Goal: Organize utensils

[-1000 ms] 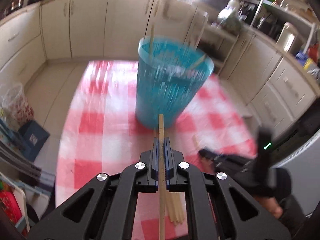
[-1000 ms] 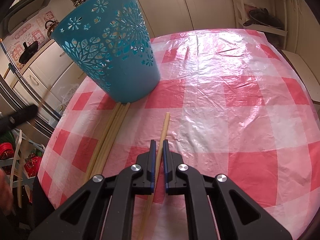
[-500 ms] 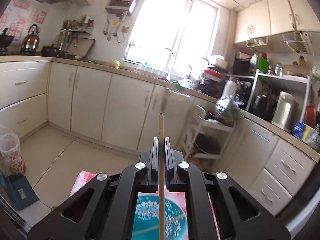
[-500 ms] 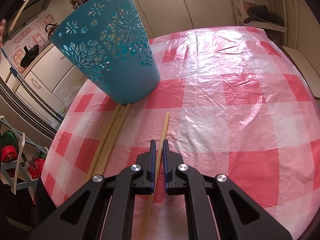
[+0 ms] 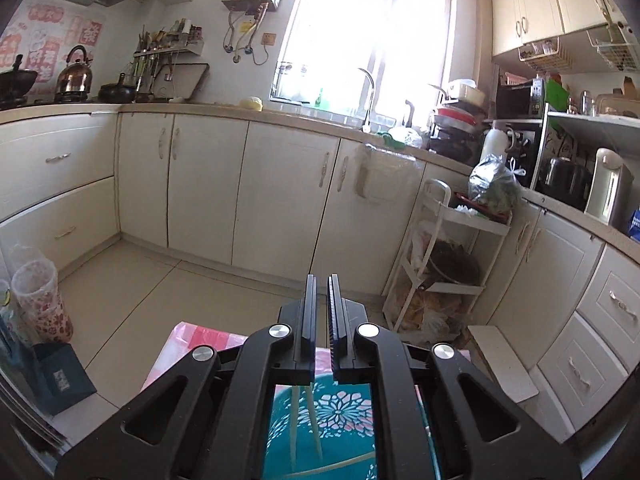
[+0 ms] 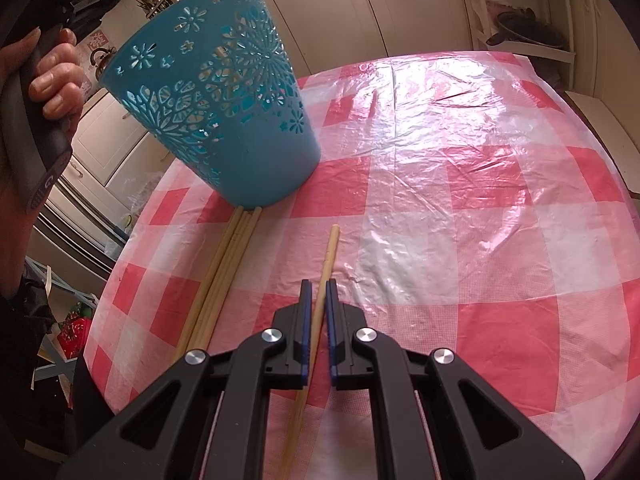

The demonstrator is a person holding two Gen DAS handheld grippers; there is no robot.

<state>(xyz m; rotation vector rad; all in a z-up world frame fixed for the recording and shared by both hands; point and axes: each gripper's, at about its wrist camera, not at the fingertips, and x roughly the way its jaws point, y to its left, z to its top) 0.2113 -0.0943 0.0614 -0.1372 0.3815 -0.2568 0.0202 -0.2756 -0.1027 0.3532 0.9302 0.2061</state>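
My left gripper (image 5: 321, 280) hovers above the teal cut-out basket (image 5: 340, 412), its jaws shut to a thin slit with nothing between them. Pale chopsticks (image 5: 296, 420) stand inside the basket below it. In the right wrist view the basket (image 6: 224, 112) stands at the table's far left, and a person's hand (image 6: 52, 80) holds the left gripper's handle beside its rim. My right gripper (image 6: 316, 282) rests low over the table, shut on a single wooden chopstick (image 6: 331, 248) that lies on the cloth. A bundle of chopsticks (image 6: 224, 272) lies to its left, touching the basket's foot.
The round table has a red-and-white checked plastic cloth (image 6: 480, 200). Cream kitchen cabinets (image 5: 280, 200) stand beyond it, with a white shelf trolley (image 5: 440, 264) to the right. A blue box (image 5: 60, 376) and a patterned bin (image 5: 40, 300) stand on the floor at left.
My left gripper rose and tilted up over the basket. The chopstick it held has left its jaws. The right gripper and its chopstick have not moved.
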